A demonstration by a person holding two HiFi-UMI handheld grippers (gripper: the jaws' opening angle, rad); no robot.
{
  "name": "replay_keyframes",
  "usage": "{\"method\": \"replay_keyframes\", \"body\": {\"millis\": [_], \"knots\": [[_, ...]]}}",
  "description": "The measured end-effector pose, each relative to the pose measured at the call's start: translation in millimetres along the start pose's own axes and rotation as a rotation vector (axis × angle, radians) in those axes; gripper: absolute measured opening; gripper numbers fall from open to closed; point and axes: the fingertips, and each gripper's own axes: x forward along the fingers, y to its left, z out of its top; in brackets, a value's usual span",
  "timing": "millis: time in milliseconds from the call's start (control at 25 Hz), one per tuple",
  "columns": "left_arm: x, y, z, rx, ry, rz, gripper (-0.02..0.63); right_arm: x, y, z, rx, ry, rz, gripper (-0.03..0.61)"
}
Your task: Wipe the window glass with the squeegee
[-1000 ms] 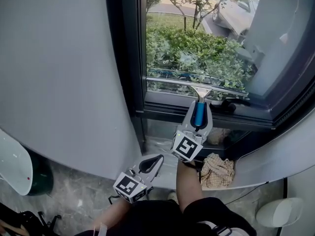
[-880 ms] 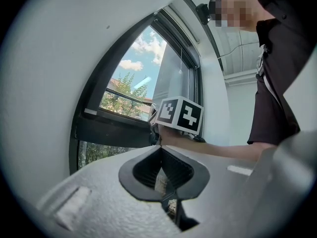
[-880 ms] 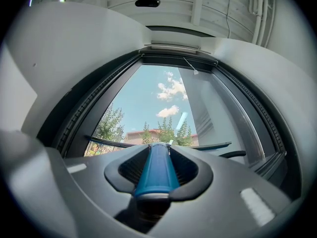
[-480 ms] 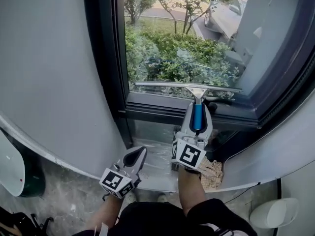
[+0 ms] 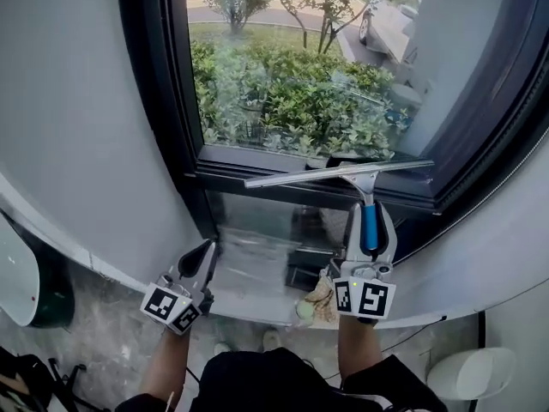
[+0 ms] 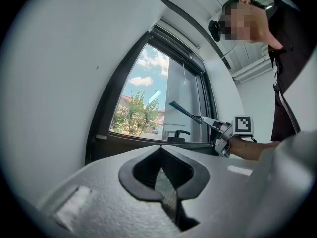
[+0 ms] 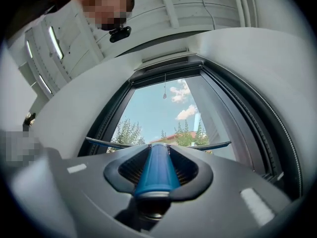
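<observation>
The right claw [image 5: 370,217] is clamped on the blue handle of the squeegee [image 5: 343,172]. Its long blade lies across the dark lower frame [image 5: 257,174] just under the window glass [image 5: 292,84], with its left end slightly lower. Whether the rubber touches the pane cannot be told. The left claw [image 5: 206,251] hangs lower and well apart by the grey wall [image 5: 77,127], its jaws closed on nothing.

The only print in view is the black-and-white square markers on each claw's cube. No word or brand can be read.

The head view alone shows green shrubs [image 5: 283,93] and a parked car [image 5: 390,24] outside, and a crumpled cloth [image 5: 322,294] below the sill. The left gripper view shows the squeegee [image 6: 185,112] side-on, jutting from the right claw beside a black window handle [image 6: 178,133], with the person's forearm [image 6: 252,150] behind it. The right gripper view looks along the blue handle [image 7: 156,170] to blue sky, white clouds and treetops, the blade spreading to both sides.
</observation>
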Motion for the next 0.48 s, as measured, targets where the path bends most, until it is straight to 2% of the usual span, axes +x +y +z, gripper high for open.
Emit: {"method": "replay_keyframes", "body": {"millis": [240, 480], "knots": [[-34, -18, -5, -0.026, -0.012, -0.070, 0.000, -67, 3, 18, 0.089, 0.056, 0.046, 0.132], [-84, -26, -14, -0.054, 0.006, -0.142, 0.000, -135, 52, 45, 0.057, 0.100, 0.153, 0.133]]}}
